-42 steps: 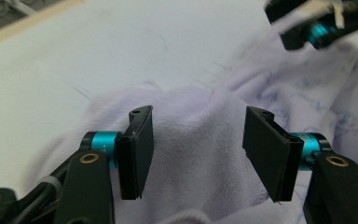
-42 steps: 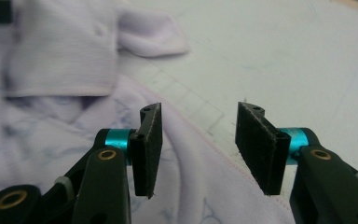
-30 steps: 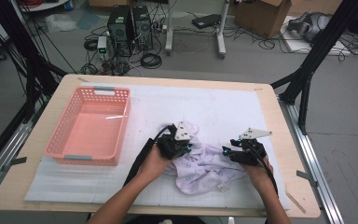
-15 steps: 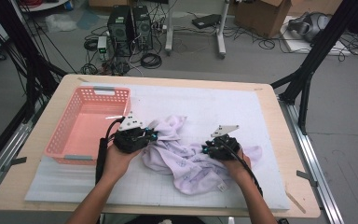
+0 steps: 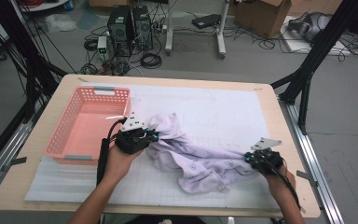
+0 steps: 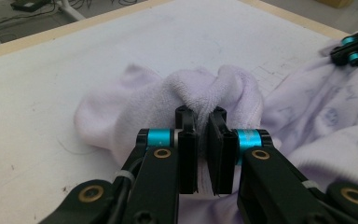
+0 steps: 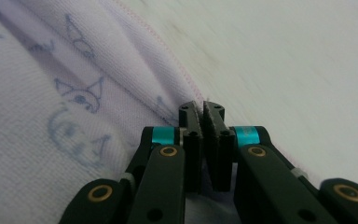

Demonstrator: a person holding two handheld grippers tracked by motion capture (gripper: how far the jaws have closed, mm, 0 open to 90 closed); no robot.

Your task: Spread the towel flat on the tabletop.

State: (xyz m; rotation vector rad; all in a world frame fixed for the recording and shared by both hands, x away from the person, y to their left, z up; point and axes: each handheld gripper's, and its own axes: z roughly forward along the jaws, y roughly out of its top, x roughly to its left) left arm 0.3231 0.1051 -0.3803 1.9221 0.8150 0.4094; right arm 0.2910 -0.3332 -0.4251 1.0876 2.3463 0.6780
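High view, cloth: pale lilac towel, crumpled and drawn out in a long band across white mat, between both grippers.
Cloth surface: soft looped terry on one face, smoother knit with faint blue cartoon print on the other; thin pink stitched hem along the edge.
Left gripper: just beside pink basket; black jaws pressed together on a bunched fold of the terry end.
Right gripper: near right edge of mat; jaws just closing, now pinching the hemmed edge between ridged pads.
Basket: rigid plastic, rectangular, perforated walls.
Mat: flat, matte, faint grid lines.
Table: light wood rim, rounded corners.
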